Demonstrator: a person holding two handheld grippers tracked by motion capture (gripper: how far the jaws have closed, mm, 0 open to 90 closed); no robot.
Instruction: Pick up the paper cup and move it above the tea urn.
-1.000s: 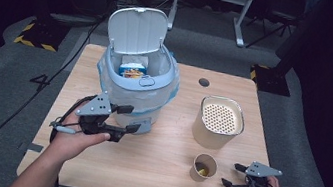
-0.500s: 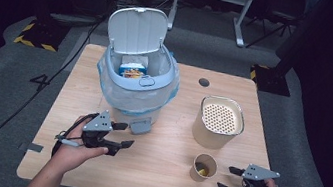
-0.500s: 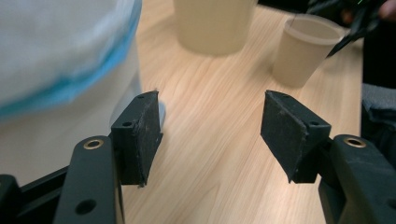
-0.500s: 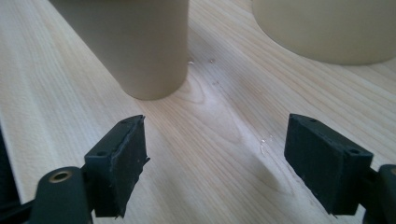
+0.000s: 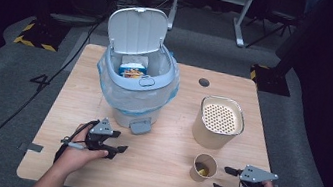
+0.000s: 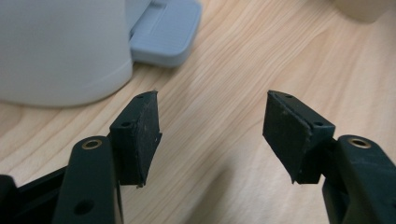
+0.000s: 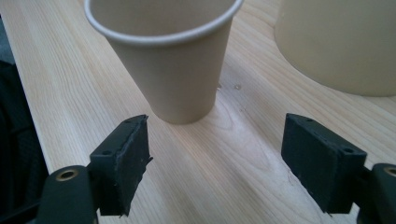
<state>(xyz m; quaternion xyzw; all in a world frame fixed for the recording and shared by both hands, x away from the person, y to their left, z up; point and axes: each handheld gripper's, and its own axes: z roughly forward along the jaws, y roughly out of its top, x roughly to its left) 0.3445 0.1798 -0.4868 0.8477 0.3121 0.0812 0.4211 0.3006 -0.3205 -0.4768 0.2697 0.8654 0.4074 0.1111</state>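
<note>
Right gripper view: the right gripper (image 7: 215, 175) gapes wide, empty, just short of the paper cup (image 7: 170, 56) standing upright near the table's (image 5: 163, 166) front edge. Advance level, straddle the cup low, close gently to avoid crushing.

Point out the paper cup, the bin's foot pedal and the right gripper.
paper cup (image 7: 180, 79), right gripper view, on its outer side wall.
foot pedal (image 6: 163, 32), left gripper view, on its flat grey top.
right gripper (image 5: 224, 179), high view, midway between the tips of its open jaws.
</note>
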